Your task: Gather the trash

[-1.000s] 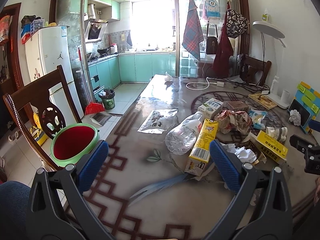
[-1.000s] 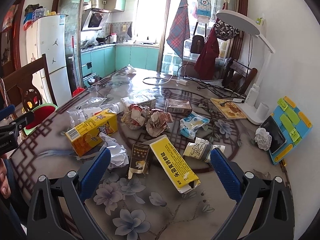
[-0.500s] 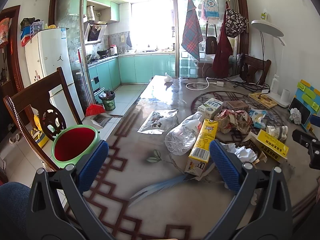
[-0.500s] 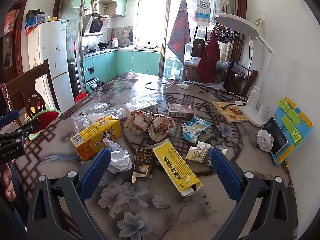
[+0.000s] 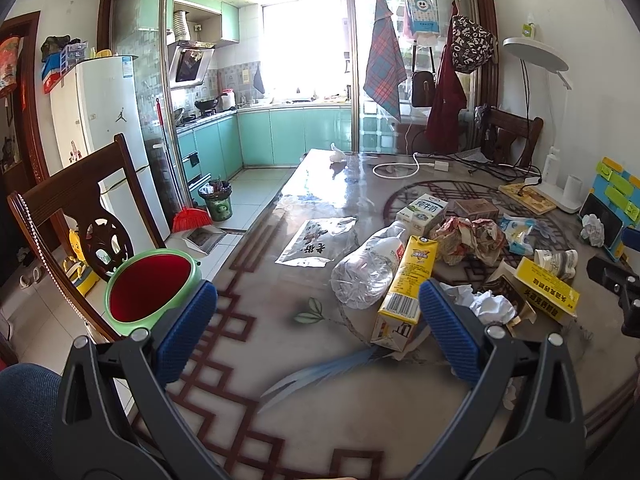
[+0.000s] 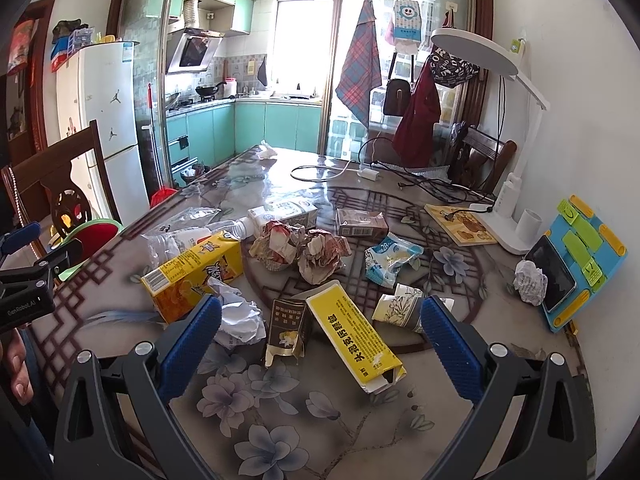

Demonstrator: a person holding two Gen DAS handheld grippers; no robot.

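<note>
Trash lies on the patterned table point(image 5: 312, 360): a yellow drink carton point(image 5: 404, 292), a crushed clear bottle point(image 5: 368, 268), a milk carton point(image 5: 422, 210), crumpled wrappers point(image 6: 304, 248), white crumpled paper point(image 6: 236, 316), a yellow box point(image 6: 356, 340), a dark packet point(image 6: 288, 332), a flattened paper cup point(image 6: 400, 308) and a blue snack packet point(image 6: 390, 258). A green bin with red inside point(image 5: 150, 292) stands beside the table's left edge. My left gripper point(image 5: 318, 332) is open and empty above the table. My right gripper point(image 6: 320, 344) is open and empty over the yellow box.
A wooden chair point(image 5: 76, 208) stands behind the bin. A white desk lamp point(image 6: 508, 208), a book point(image 6: 460, 228), a blue phone stand with a phone point(image 6: 576, 264), a paper ball point(image 6: 530, 282) and cables point(image 6: 360, 170) occupy the far right of the table.
Both grippers have drifted slightly, the right one a little back and up; both remain open and empty. The trash has not moved.
</note>
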